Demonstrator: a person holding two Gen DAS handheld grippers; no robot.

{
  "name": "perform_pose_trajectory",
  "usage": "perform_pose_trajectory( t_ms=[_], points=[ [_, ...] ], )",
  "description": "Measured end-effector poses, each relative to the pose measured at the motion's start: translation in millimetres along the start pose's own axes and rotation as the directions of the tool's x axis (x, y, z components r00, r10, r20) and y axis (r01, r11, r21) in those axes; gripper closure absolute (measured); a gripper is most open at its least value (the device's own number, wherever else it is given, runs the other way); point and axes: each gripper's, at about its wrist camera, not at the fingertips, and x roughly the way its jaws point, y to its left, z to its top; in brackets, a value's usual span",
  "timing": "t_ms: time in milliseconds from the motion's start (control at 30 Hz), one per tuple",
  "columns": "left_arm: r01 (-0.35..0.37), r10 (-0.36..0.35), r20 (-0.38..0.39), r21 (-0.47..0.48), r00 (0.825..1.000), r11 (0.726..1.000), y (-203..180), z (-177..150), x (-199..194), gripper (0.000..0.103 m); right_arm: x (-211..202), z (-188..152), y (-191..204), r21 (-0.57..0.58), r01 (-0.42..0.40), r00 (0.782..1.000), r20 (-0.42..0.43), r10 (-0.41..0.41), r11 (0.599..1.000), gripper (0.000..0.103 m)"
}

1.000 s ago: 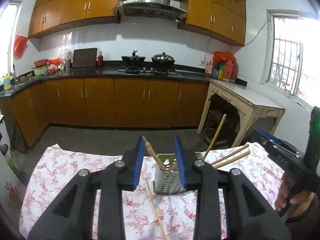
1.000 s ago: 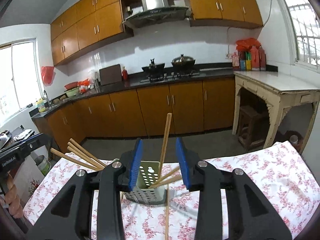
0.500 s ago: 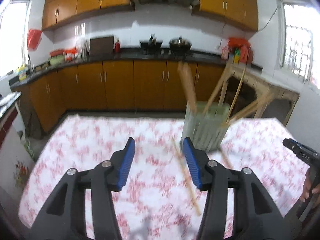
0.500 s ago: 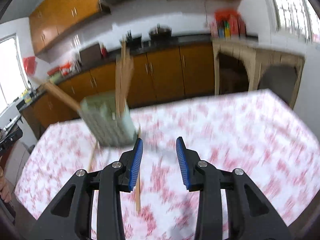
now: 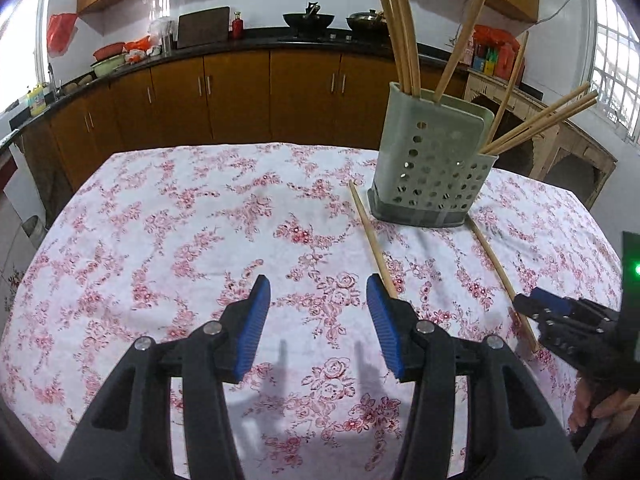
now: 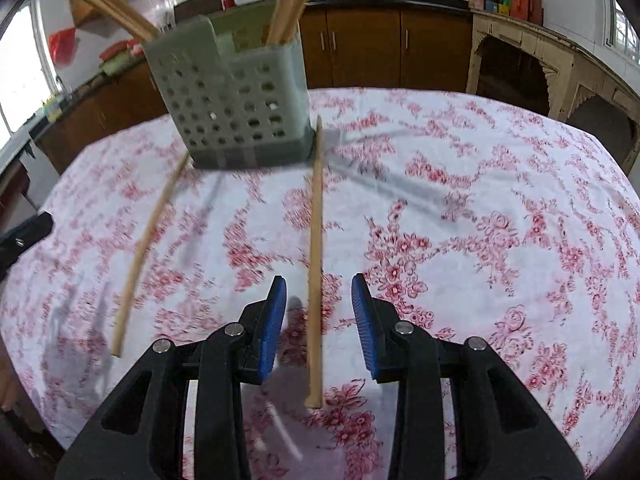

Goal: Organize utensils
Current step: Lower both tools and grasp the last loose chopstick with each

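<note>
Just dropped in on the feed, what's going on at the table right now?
A person with a gripper in each hand is gathering chopsticks into the perforated holder on the floral tablecloth. Several already stand in it; two lie loose on the cloth. The right gripper is low over one chopstick, which lies between its jaws; they have just been closing but do not pinch it yet. The left gripper is open and empty, beside the other chopstick.

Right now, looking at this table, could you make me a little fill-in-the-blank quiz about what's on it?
1. Loose chopsticks lying on the tablecloth: ____.
2. The perforated holder stands ____ on its base.
3. One loose chopstick lies between the ____ gripper's open jaws.
4. The left gripper holds ____.

Answers: two; upright; right; nothing
</note>
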Motion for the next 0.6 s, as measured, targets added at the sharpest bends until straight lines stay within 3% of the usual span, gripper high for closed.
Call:
perform_pose_trajectory(
  t_ms=[167,267,433,600],
  points=[
    [0.037,-0.037,-0.023,0.000,0.999,0.999,-11,-3,9,0.053,1,-3,-2,-0.025,0.041,0.999,0.021,-0.040,0.999,0.095],
    [0.052,-0.052,-0.047,0.014,0.998,0.999,-24,-6,18,0.053,3,2,-13,0.015,0.079,0.997,0.024,-0.080,0.997,0.095],
    [0.047,-0.043,-0.093,0.043,0.995,0.998,-43,-14,38,0.054,4,11,-52,0.185,0.143,0.989,0.011,-0.148,0.972,0.095],
    [0.021,-0.009,-0.148,0.083,0.989,0.996,-58,-23,59,0.065,4,8,-50,0.134,0.151,0.988,0.020,-0.155,0.979,0.095]
  ],
)
